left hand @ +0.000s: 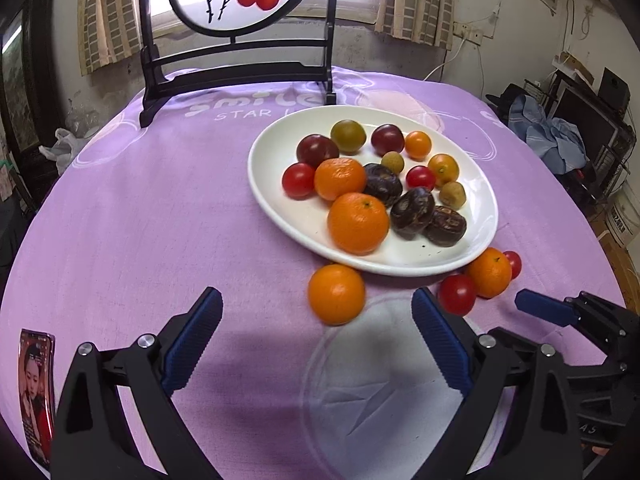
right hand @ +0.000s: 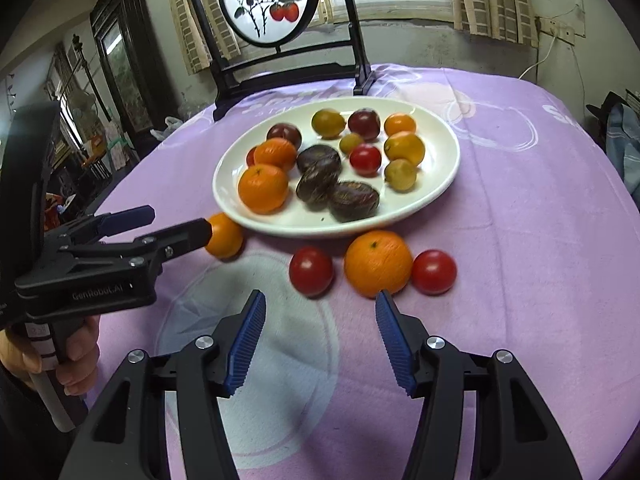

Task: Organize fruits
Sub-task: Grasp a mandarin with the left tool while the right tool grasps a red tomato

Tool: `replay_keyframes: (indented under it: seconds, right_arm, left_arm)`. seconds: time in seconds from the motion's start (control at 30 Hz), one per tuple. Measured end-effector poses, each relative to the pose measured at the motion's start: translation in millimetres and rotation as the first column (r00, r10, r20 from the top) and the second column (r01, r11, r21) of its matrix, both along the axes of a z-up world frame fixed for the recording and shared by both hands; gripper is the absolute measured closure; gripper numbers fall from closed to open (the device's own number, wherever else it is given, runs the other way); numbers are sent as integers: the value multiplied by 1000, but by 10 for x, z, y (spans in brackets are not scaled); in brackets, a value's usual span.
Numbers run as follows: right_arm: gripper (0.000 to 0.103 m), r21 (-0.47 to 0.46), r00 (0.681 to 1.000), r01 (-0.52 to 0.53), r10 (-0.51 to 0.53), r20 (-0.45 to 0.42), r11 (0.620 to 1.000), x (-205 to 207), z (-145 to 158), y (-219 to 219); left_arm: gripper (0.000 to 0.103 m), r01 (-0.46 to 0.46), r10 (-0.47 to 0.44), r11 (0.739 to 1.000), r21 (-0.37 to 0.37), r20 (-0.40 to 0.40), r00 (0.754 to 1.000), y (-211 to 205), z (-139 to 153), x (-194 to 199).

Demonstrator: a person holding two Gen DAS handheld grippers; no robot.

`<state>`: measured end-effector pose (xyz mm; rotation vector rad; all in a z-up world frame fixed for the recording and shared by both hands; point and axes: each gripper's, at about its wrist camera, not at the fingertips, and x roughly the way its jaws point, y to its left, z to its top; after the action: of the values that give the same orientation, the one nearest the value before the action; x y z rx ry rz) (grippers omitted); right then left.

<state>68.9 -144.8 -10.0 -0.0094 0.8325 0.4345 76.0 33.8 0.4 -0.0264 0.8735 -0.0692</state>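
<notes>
Fruit mostly fills the plate (left hand: 272, 184), but two oranges (right hand: 378, 263) and two tomatoes (right hand: 311, 271) sit loose beside its near rim, so left gripper (left hand: 316, 332) and right gripper (right hand: 320, 332) hover wide open, empty, ready to collect strays.

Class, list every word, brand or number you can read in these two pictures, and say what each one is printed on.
"smile" stands in white on the purple tablecloth.
"STAR L", cut off by the plate, stands below it on the same cloth.
"GenRobot.AI" stands on the body of the left gripper.
The Chinese characters on the round painted screen are too small to read.
The phone screen text is too blurred.
</notes>
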Motion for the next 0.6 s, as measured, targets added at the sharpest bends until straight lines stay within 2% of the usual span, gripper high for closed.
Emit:
replay_keyframes:
  seconds: [0.17, 0.33, 0.6]
  right_arm:
    - [45, -48, 1000, -16, 15, -18, 999, 21, -93, 159]
    - [45, -95, 999, -17, 14, -33, 995, 106, -181, 279]
    - [43, -170, 1000, 3, -2, 3, 985, 231, -209, 516]
  left_arm:
    - [10, -4, 4, 1000, 0, -7, 1000, 79, -82, 16]
    - [10, -12, 11, 999, -34, -27, 1000, 147, -101, 45]
    - [10, -14, 12, 999, -40, -47, 999, 171, -148, 81]
